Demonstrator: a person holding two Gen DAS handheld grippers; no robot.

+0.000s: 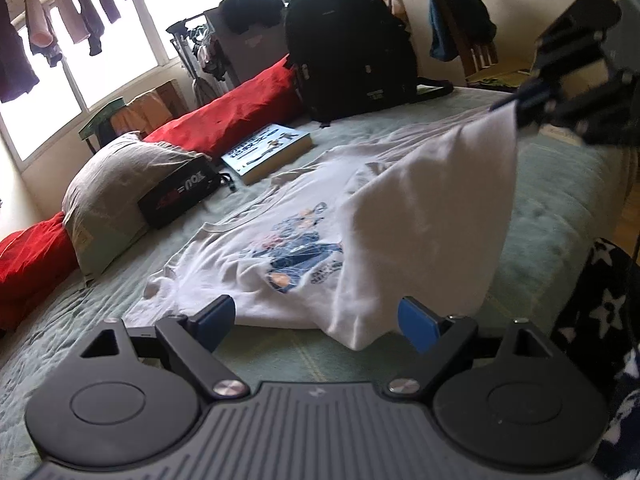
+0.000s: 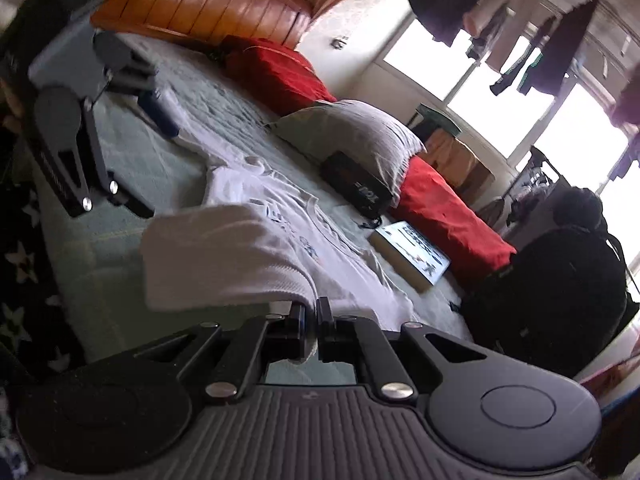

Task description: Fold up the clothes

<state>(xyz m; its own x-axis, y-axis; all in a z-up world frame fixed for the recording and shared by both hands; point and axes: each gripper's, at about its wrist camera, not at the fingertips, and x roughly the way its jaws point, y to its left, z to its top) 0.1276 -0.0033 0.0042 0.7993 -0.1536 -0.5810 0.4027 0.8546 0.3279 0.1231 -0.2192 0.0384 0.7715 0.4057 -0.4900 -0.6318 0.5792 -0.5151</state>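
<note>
On the bed (image 1: 560, 200), left-wrist view: white tee (image 1: 280, 248) lay print-up across the green quilt, approx. mid-bed. Left gripper (image 1: 316, 322) hovered just over the tee's near hem, fingers (image 1: 416, 324) spread wide w/ nothing between them. Right gripper (image 1: 516, 108) was up at the top right, fingers pressed together on a corner of the tee, lifting that corner off the bed so the fabric hung in a draped cone over the print's right side. Beyond the tee: book (image 1: 268, 152), black box (image 1: 180, 196) against a grey pillow (image 1: 108, 196), red cushions (image 1: 232, 108), backpack (image 1: 348, 48). Star-print sleeve (image 1: 600, 320) at the right edge.

Right-wrist view: right gripper (image 2: 312, 312) was pinching the tee's (image 2: 280, 216) ribbed hem edge, fingers closed tight on it, fabric folded back toward the camera. Rest of the tee stayed flat on the bed (image 2: 120, 152). Left gripper (image 2: 148, 100) at upper left, blurred, fingers apart over the tee's far end. Book (image 2: 412, 252), box (image 2: 356, 184), pillow (image 2: 352, 128), backpack (image 2: 552, 280) to the right.
</note>
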